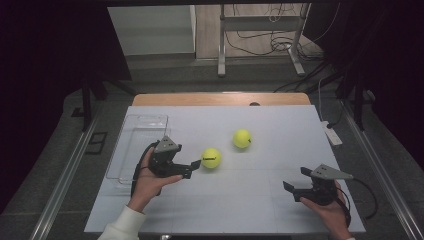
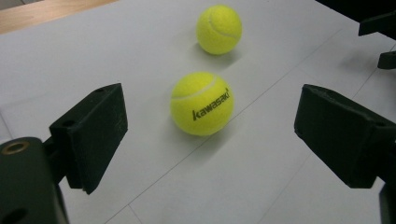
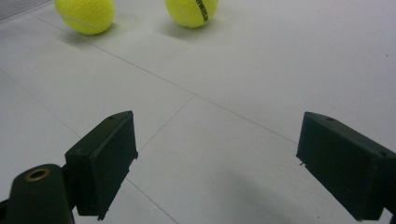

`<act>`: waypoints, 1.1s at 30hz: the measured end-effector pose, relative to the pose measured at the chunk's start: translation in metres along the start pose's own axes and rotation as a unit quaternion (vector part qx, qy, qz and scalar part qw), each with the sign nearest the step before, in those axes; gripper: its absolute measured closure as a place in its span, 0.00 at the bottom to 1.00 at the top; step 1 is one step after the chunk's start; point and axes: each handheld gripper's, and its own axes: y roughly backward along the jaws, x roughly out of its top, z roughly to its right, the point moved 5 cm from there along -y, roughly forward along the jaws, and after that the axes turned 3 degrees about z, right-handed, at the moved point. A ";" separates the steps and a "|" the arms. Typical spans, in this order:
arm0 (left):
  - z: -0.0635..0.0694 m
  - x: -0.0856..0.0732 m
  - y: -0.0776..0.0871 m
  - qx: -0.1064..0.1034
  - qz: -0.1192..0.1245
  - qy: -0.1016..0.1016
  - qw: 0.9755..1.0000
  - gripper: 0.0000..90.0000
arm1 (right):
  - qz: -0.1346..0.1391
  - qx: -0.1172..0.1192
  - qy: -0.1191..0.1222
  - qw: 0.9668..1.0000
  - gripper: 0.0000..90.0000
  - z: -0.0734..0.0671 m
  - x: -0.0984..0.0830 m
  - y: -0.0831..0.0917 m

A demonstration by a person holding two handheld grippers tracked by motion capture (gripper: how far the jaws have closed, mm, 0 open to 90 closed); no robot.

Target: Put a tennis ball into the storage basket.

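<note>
Two yellow tennis balls lie on the white table top (image 1: pixel 240 200). The nearer ball (image 1: pixel 211 158) (image 2: pixel 201 103), printed "kawasaki", rests just beyond the tips of my left gripper (image 1: pixel 191 169) (image 2: pixel 212 128). That gripper is open and level, its jaws wide apart and touching nothing. The farther ball (image 1: pixel 242 138) (image 2: pixel 219 29) sits a little behind and to the right. My right gripper (image 1: pixel 297 179) (image 3: pixel 215 163) is open near the front right of the table, with only bare surface between its jaws. At the top of the right gripper view lie one ball (image 3: pixel 86 14) and the other ball (image 3: pixel 191 10).
A clear plastic container (image 1: pixel 145 118) stands at the left side of the table, beside my left hand. A small white device (image 1: pixel 332 135) lies at the right edge. A wooden strip (image 1: pixel 220 99) runs along the table's back edge, with a metal frame and cables beyond.
</note>
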 end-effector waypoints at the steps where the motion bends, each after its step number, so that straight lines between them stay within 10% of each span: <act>1: 0.000 0.000 0.000 0.000 0.000 -0.001 1.000 0.12 | 0.000 0.000 0.000 1.000 0.13 0.000 0.000 0.000; 33: 0.006 0.010 -0.026 -0.017 -0.021 -0.013 1.000 0.11 | -0.004 -0.002 0.001 1.000 0.14 0.000 -0.001 -0.001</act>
